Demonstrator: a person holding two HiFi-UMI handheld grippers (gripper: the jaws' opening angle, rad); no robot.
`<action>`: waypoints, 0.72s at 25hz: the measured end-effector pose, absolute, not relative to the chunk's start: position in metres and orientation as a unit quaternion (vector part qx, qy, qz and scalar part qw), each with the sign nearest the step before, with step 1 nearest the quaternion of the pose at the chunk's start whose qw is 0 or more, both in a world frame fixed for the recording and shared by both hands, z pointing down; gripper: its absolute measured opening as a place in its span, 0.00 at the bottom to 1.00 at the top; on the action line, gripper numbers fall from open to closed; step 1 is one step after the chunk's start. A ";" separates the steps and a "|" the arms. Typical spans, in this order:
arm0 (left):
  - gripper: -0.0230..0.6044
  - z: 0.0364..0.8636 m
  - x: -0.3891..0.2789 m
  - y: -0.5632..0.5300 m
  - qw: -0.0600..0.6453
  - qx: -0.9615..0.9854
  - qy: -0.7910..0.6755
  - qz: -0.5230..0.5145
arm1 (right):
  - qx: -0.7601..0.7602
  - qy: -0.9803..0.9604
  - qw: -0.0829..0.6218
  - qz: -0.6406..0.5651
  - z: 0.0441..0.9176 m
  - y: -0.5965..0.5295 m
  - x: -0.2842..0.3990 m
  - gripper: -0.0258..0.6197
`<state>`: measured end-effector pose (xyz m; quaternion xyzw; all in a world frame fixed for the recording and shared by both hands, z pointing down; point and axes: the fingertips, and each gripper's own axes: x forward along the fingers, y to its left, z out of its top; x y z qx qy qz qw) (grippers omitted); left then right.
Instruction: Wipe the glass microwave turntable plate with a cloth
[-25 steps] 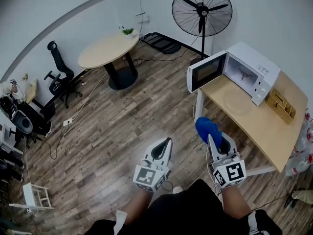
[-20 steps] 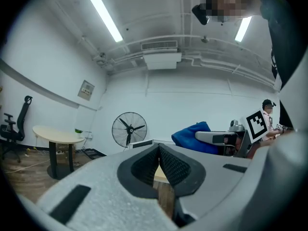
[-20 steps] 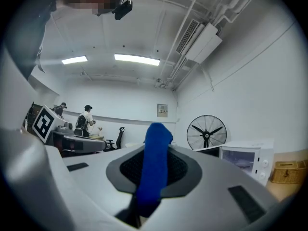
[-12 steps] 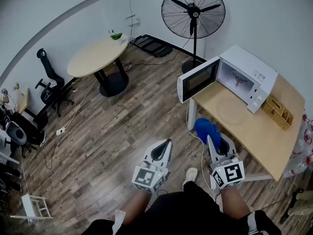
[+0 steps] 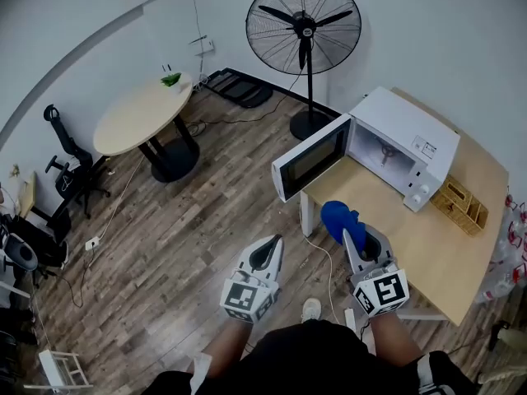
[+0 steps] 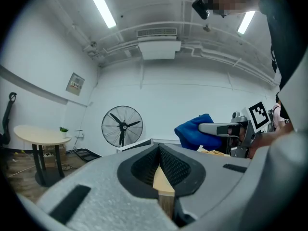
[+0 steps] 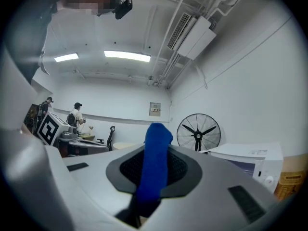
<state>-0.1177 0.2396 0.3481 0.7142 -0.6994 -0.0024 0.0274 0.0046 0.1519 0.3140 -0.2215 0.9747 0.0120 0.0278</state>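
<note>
Glass plate: lies flat on the wooden desk, just before the open microwave. Faint against the wood, rim barely readable.

Cloth: blue, bunched, stands up past the tips of the right gripper, above the desk's near edge and short of the plate. Contact with desk or plate not legible.

Right gripper view: jaws clamped on the cloth, which runs up between them as a narrow blue strip.

Left gripper: jaws pressed together, nothing between them. Hangs over the wooden floor, left of the desk and well apart from the plate.

Microwave door swung wide, facing the floor side.

Against half a second ago: whole room slid left in the head view. Standing fan and round table both further left, desk and microwave closer in to the grippers. Cloth further in over the desk than before. Grip on the cloth unchanged, left jaws unchanged.
</note>
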 end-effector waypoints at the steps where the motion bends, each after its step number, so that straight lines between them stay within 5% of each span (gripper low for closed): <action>1: 0.04 0.348 -0.118 0.229 0.029 0.715 -0.698 -0.003 | -0.223 0.974 0.028 0.009 0.315 0.142 0.005 0.12; 18: 0.04 0.356 -0.113 0.105 0.041 0.748 -0.663 -0.002 | -0.252 0.967 0.030 -0.004 0.327 0.035 0.008 0.12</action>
